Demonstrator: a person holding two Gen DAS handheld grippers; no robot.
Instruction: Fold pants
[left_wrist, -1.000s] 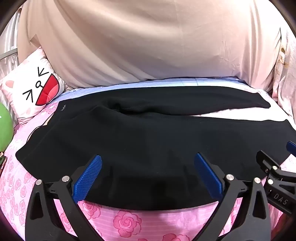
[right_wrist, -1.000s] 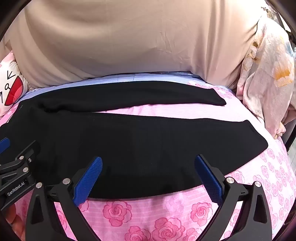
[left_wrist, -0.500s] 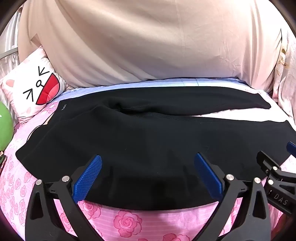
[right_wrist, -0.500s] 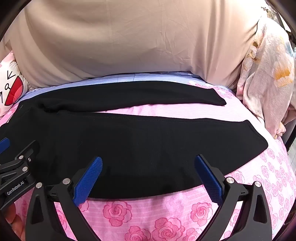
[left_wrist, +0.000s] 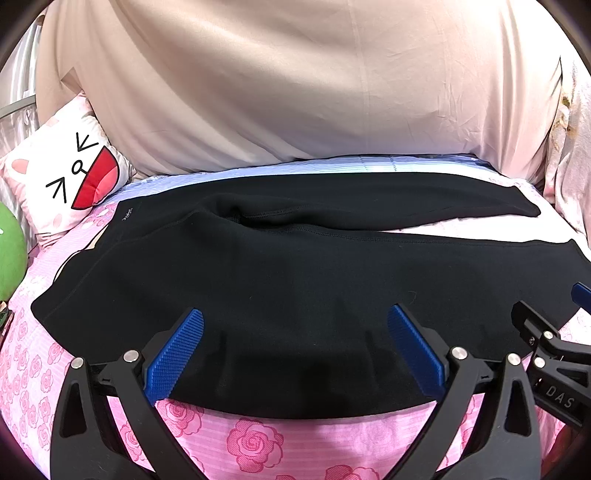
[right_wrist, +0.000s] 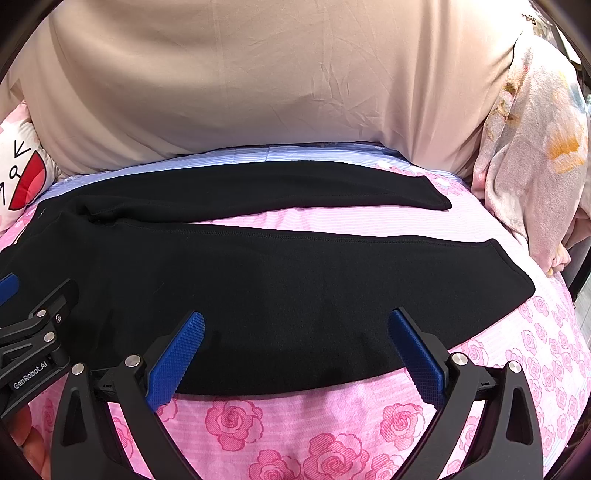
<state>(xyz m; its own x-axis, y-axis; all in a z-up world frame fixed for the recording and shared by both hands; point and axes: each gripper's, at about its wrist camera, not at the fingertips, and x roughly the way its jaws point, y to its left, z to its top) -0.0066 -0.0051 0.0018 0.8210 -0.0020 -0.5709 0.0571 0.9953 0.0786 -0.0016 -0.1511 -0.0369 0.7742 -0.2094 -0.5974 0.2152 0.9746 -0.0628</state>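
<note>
Left wrist view, black knit pants (left_wrist: 295, 288) spread flat on rose-print pink sheet (left_wrist: 255, 443), legs splayed apart, left gripper (left_wrist: 295, 347) and right gripper (right_wrist: 295, 350) both wide open and empty over the pants' near edge, possibly touching it, cartoon-face pillow (left_wrist: 62, 184) beyond the waistband, beige draped cloth (left_wrist: 295, 85) behind.

The left tool (left_wrist: 295, 350) and right tool (right_wrist: 295, 352) hover side by side, jaws spread wide.

Black hand-held gripper (left_wrist: 295, 350), ribbed blue pads (left_wrist: 173, 356), silver screws
</note>
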